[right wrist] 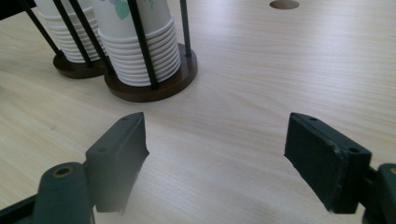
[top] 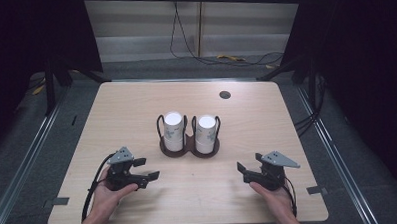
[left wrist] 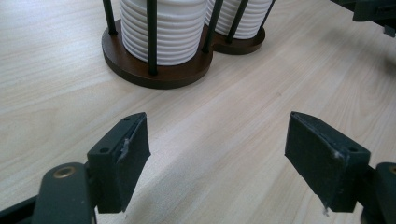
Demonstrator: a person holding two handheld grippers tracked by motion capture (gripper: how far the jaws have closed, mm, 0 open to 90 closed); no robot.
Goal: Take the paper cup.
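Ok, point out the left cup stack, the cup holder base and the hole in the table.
left cup stack (top: 173,133), high view, side of the stack
cup holder base (right wrist: 180,74), right gripper view, brown rim
hole in the table (top: 225,95), high view, its centre

2 white cup stacks (top: 173,131) upright in holder (top: 189,150), mid-table.

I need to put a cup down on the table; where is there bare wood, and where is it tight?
Bare wood lies between the left gripper and right gripper, in front of the dark wooden two-ring cup holder. The strips to either side of the holder are free too, as is the back up to the round cable hole. It is tight only between the two white paper cup stacks.
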